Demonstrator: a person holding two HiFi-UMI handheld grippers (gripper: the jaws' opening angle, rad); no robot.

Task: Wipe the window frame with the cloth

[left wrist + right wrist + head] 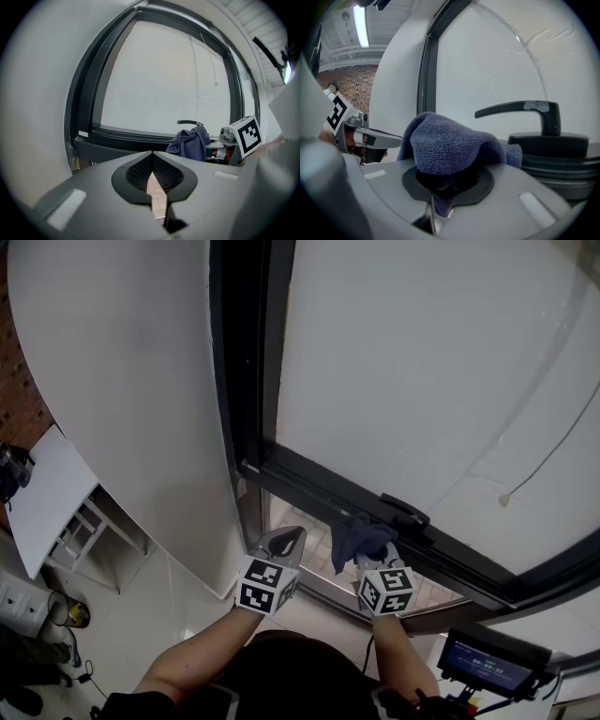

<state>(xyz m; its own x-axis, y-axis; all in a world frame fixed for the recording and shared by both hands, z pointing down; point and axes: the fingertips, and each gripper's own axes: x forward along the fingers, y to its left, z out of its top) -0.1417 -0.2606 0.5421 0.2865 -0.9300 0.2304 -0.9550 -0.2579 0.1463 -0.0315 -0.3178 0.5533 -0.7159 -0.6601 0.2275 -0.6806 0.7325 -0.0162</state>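
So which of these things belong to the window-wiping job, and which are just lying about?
In the job:
- blue cloth, clamped by the right gripper
- dark window frame
- left gripper, jaws shut with nothing between them

Just lying about:
- white table at the left
- small screen at lower right

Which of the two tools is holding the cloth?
The right tool, clamped on the blue cloth beside the window handle; the left tool is shut on nothing.
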